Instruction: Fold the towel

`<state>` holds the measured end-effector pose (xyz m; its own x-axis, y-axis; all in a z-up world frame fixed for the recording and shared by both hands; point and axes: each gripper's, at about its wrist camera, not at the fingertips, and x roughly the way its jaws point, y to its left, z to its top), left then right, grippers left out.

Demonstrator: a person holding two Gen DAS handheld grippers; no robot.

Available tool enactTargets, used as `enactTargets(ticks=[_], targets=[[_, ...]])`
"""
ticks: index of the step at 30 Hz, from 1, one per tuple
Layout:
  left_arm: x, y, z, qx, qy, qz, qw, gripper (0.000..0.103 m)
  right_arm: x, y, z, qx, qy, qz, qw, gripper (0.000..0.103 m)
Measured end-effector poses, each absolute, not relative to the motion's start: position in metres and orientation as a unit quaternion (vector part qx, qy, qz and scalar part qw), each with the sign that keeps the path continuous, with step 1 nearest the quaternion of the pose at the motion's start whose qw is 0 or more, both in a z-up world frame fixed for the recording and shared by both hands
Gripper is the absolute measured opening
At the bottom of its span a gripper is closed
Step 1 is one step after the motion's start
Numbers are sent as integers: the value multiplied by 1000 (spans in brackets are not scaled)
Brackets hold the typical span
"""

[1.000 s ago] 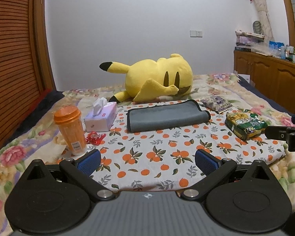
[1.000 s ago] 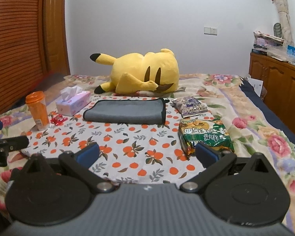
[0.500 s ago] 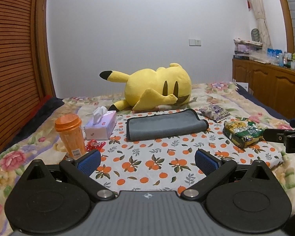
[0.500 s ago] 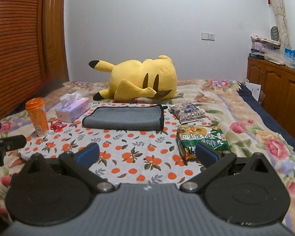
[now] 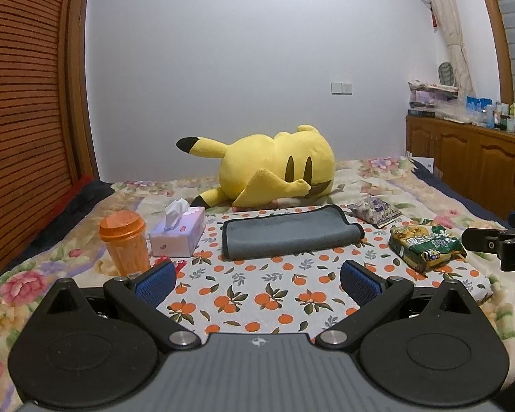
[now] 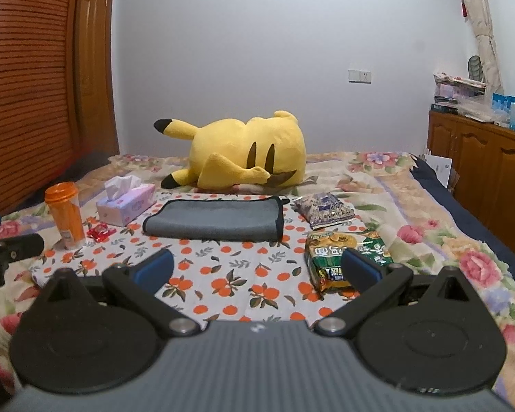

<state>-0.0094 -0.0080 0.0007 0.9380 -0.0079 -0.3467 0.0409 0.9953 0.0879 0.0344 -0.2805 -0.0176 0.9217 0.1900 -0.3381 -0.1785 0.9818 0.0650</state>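
Observation:
A grey towel [image 5: 288,235] with a dark hem lies folded into a long flat strip on the orange-print cloth [image 5: 257,295], in front of the yellow plush. It also shows in the right wrist view [image 6: 214,219]. My left gripper [image 5: 257,279] is open and empty, held well short of the towel over the near part of the cloth. My right gripper [image 6: 257,269] is open and empty, likewise short of the towel. Each gripper shows at the edge of the other's view.
An orange cup [image 5: 125,243], a tissue box [image 5: 178,235] and a red wrapper [image 6: 99,232] stand left of the towel. A green snack bag [image 5: 425,243] and a purple packet [image 5: 374,209] lie right. A yellow plush [image 5: 274,166] lies behind. Wooden cabinets [image 5: 470,161] line the right wall.
Both grippers have tilted upward and drawn back a little, so the bed sits lower in both views. The towel has not moved. Both stay open.

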Motion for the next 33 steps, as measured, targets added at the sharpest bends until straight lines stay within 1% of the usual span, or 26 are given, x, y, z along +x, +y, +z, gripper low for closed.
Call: enactTargets(ticks=[19,33], targets=[[-15,-6,5,45,148,-12,988,103,31,-287,-15,29,153,85,984,103],[-15,-7,5,46,149,-12,988,103,30,-287,-15,29,152,85,984,103]])
